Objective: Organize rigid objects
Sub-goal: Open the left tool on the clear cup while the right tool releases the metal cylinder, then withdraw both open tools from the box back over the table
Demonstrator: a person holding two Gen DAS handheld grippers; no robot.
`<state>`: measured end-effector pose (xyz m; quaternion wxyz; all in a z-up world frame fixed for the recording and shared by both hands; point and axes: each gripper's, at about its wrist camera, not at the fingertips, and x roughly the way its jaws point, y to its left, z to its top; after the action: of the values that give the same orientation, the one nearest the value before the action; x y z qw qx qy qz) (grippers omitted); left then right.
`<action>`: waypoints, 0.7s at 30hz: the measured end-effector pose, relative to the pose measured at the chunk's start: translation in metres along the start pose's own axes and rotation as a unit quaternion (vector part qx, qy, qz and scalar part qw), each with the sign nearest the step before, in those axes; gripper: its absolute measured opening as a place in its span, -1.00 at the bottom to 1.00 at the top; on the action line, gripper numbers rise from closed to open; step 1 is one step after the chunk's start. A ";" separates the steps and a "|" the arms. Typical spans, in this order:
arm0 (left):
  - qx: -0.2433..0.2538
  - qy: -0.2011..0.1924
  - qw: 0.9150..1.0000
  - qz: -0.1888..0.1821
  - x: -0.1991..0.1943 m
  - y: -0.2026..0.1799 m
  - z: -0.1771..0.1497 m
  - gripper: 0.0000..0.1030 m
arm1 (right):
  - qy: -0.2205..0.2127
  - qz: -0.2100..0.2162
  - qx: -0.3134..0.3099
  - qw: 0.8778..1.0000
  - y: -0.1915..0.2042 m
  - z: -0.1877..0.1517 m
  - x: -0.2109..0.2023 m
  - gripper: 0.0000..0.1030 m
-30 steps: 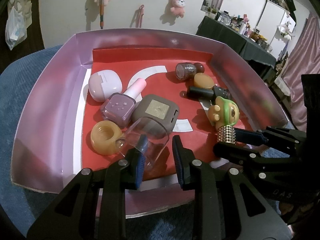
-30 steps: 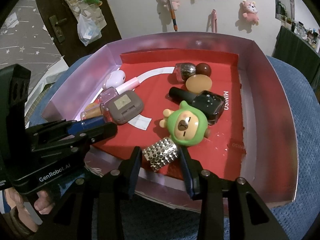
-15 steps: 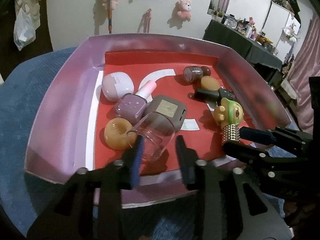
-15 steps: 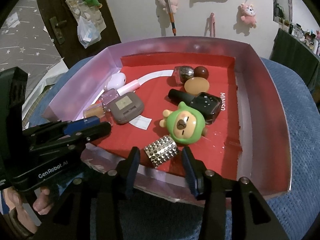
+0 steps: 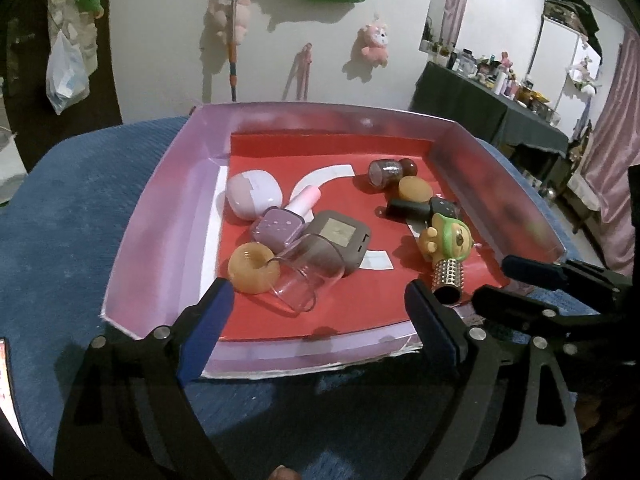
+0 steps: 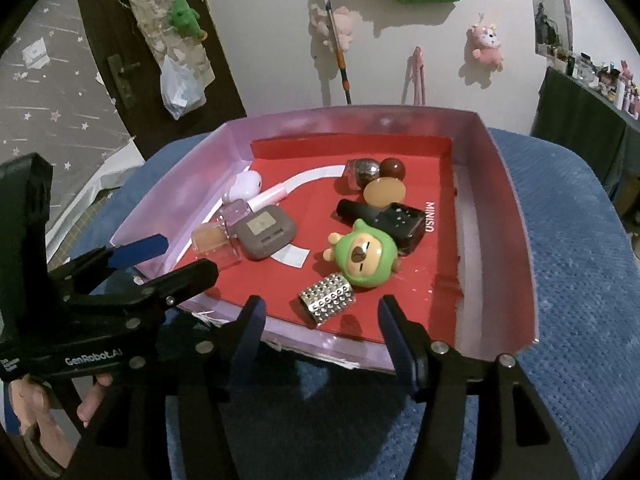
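Note:
A box (image 5: 168, 216) with pale purple walls and a red floor holds the objects. A clear bottle (image 5: 306, 276) with an amber cap (image 5: 252, 266) lies on its side near the front wall. My left gripper (image 5: 318, 296) hovers over the front edge just short of it, jaws opening, pads off the bottle. A green-hooded bear figure (image 6: 364, 256) on a studded silver base (image 6: 328, 300) lies at the front right. My right gripper (image 6: 321, 310) stands behind that base, jaws opening, touching nothing.
Further in lie a lilac case (image 5: 254, 194), a purple polish bottle (image 5: 282, 226), a grey-brown compact (image 5: 340, 236), a black bottle (image 6: 384, 216), an amber disc (image 6: 384, 192) and a glitter bottle (image 6: 362, 172). The box rests on a blue cushion (image 6: 580, 280).
Both grippers have gone from shut to open: the left let go of the clear bottle, the right let go of the studded base. Both have drawn back and up from the box.

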<state>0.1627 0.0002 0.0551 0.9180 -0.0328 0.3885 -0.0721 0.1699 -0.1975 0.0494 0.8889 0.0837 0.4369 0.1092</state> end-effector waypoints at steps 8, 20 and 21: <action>0.005 -0.028 0.999 0.031 -0.016 -0.002 -0.006 0.88 | -0.051 -0.007 0.019 0.998 -0.001 -0.010 -0.019 0.50; 0.019 -0.055 0.995 0.084 -0.020 -0.004 -0.021 0.89 | -0.109 -0.070 0.017 0.991 0.011 -0.029 -0.024 0.63; 0.018 -0.054 0.995 0.082 -0.018 -0.002 -0.022 0.89 | -0.109 -0.073 0.015 0.991 0.012 -0.029 -0.022 0.63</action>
<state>0.1340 0.0015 0.0527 0.9409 0.0116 0.3385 -0.0011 0.1320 -0.1902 0.0514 0.9356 0.0767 0.3436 0.0275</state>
